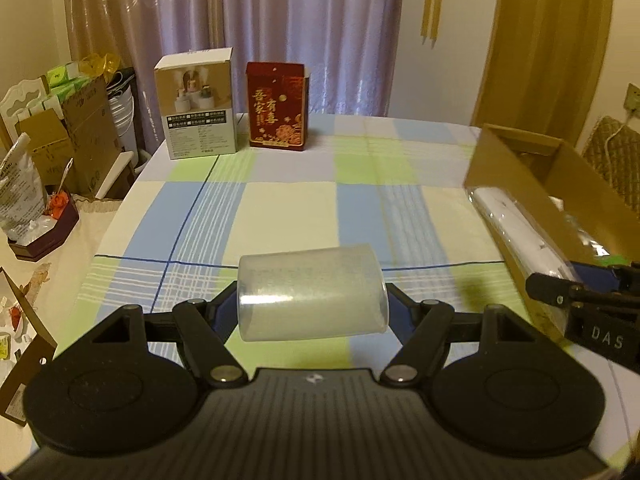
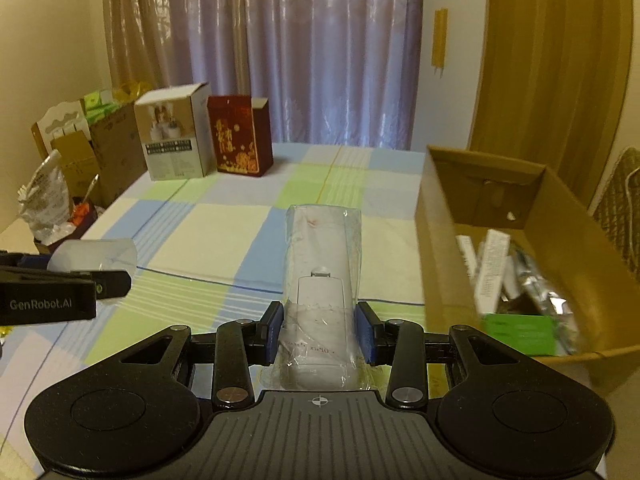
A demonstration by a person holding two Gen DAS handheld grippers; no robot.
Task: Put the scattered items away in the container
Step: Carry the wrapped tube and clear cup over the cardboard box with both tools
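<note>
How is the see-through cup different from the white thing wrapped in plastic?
The frosted cup is short, round and see-through; the wrapped remote is long, flat and solid white. The cup is bare, while the remote sits inside a clear plastic bag. The cup lies sideways across the left gripper; the remote points straight ahead from the right gripper. Both are held above the checked cloth, near the cardboard box.
</note>
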